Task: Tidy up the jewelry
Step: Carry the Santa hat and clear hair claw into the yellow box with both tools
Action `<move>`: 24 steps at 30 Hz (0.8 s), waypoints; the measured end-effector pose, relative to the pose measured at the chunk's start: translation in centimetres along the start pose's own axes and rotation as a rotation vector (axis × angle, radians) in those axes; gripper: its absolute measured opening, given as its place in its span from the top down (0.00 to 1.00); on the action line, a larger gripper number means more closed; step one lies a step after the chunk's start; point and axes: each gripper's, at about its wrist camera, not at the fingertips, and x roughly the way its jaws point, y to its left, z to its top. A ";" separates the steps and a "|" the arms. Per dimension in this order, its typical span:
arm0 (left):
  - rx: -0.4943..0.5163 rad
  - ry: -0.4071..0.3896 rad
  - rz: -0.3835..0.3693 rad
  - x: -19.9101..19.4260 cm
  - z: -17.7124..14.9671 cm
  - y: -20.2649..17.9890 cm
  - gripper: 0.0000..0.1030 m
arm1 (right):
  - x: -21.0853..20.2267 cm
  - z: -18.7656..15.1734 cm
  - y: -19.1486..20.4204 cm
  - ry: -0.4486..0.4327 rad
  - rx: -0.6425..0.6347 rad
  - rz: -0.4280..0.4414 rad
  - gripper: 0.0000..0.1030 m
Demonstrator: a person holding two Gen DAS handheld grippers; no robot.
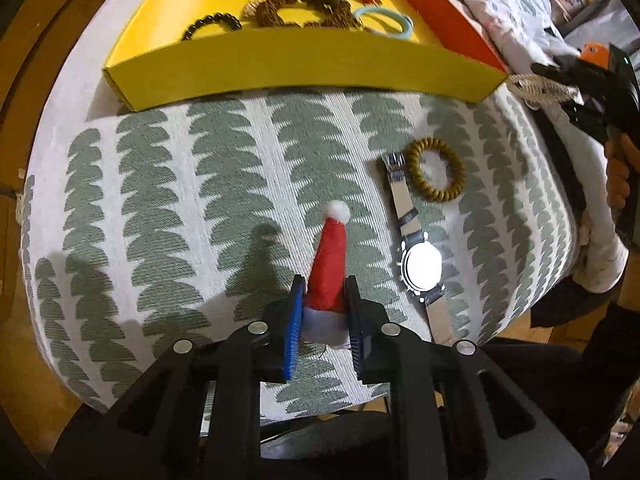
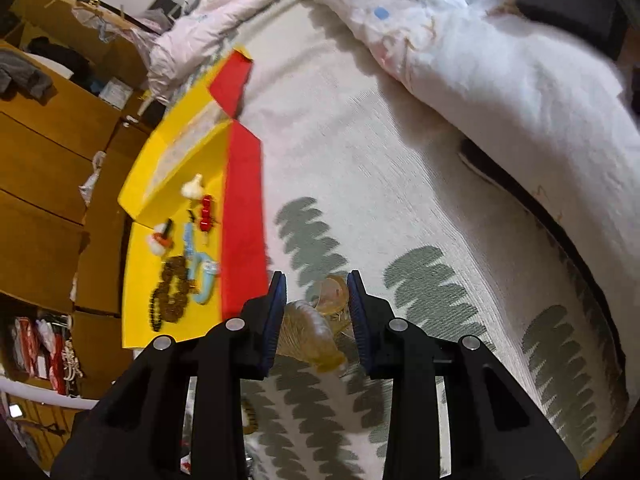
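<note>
My left gripper [image 1: 325,292] is shut on the white brim of a small red Santa hat clip [image 1: 330,264], whose pompom points away from me above the patterned bedspread. A silver wristwatch [image 1: 422,268] and a brown spiral hair tie [image 1: 436,168] lie on the spread to its right. My right gripper [image 2: 316,280] is shut on a tan translucent hair claw [image 2: 312,332]. In the left wrist view that gripper [image 1: 576,96] hovers at the right beside the corner of the yellow tray [image 1: 304,68]. The tray [image 2: 136,320] holds bead bracelets, a blue ring and several small clips.
The tray has a red side wall [image 2: 244,216] and rests on the bed's white and green leaf-patterned spread [image 1: 180,200]. A rumpled white duvet [image 2: 500,72] is heaped behind it. Wooden drawers [image 2: 36,184] stand to the left. A person's hand [image 1: 618,176] grips the right tool.
</note>
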 end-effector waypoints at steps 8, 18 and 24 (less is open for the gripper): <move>-0.058 -0.066 -0.061 -4.1 1.8 2.5 0.80 | -2.8 0.4 2.8 -0.047 -0.035 0.103 0.69; -0.121 -0.198 -0.129 -8.3 8.8 3.3 0.80 | -1.0 1.5 11.9 -0.008 -0.169 0.285 0.69; -0.157 -0.226 -0.107 -7.0 15.9 5.0 0.80 | 4.6 2.7 16.1 0.070 -0.201 0.306 0.69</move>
